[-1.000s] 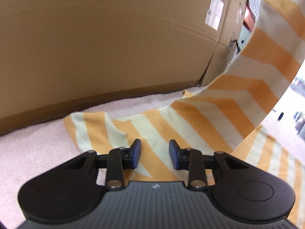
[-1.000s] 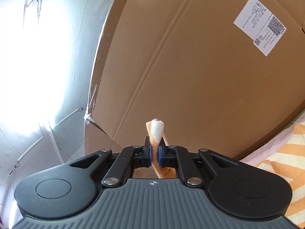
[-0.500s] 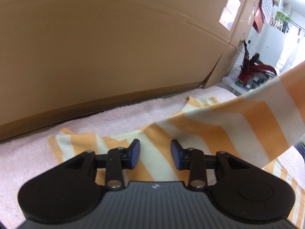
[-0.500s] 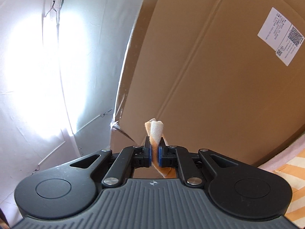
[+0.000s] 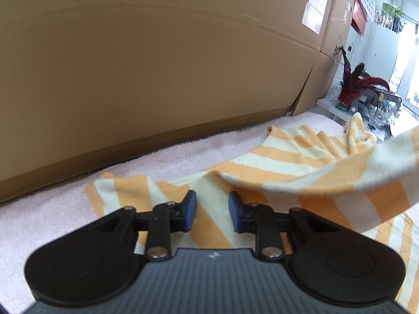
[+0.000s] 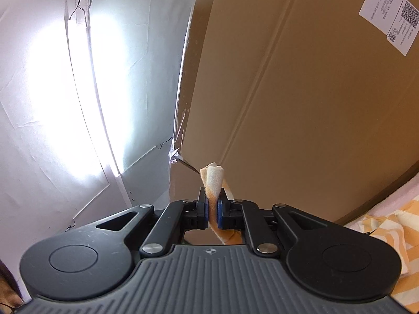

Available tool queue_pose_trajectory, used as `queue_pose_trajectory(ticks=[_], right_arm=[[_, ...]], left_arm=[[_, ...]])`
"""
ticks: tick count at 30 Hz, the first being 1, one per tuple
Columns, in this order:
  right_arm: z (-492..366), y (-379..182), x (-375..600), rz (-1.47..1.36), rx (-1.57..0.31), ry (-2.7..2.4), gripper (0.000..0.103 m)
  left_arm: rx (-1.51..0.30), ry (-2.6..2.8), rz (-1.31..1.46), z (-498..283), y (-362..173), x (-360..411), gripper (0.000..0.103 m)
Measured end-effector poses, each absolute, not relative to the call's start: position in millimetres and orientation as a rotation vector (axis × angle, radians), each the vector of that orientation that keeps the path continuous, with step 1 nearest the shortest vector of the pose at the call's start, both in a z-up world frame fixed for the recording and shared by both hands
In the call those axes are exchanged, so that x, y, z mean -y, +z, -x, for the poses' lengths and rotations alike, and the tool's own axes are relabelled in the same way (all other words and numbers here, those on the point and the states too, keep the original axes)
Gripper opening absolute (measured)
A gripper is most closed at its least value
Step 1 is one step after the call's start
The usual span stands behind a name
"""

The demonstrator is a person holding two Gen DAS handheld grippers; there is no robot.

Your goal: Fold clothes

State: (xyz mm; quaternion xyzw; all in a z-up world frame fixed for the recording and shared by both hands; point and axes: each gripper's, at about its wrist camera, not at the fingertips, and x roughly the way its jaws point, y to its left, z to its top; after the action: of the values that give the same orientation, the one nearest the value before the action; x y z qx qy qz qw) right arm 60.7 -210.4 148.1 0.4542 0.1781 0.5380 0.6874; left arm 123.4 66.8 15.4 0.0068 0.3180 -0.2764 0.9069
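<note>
The left gripper (image 5: pixel 212 210) hovers with its jaws apart and nothing between them, low over the orange-and-cream striped shirt (image 5: pixel 262 162), which lies spread on a pink towel (image 5: pixel 47 204). From the right, a lifted part of the shirt sweeps across above the flat part. The right gripper (image 6: pixel 212 210) is clamped on a bunched corner of the shirt (image 6: pixel 213 180), held up in the air. Behind the towel stands a large cardboard box (image 5: pixel 157 65) with a white label (image 6: pixel 390 13). Farther right is a white shelf (image 5: pixel 337 107) with red feathers (image 5: pixel 358 83).
</note>
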Motion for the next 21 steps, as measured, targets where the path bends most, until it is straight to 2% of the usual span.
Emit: queue_pose_trajectory(ticks=[16, 17, 21], right_arm=[[-15.4, 129.1, 193.9, -0.972, -0.416, 1.348, 0.009], [-12.5, 124.9, 202.8, -0.966, -0.416, 1.354, 0.009], [-4.8, 118.3, 207.3, -0.941, -0.427, 1.379, 0.010]], left_arm=[[-0.604, -0.563, -0.001, -90.2, 23.1, -85.4, 0.027], [-0.604, -0.561, 0.004, -88.3, 22.7, -87.0, 0.030], [-0.615, -0.561, 0.020, -82.0, 19.9, -89.2, 0.031]])
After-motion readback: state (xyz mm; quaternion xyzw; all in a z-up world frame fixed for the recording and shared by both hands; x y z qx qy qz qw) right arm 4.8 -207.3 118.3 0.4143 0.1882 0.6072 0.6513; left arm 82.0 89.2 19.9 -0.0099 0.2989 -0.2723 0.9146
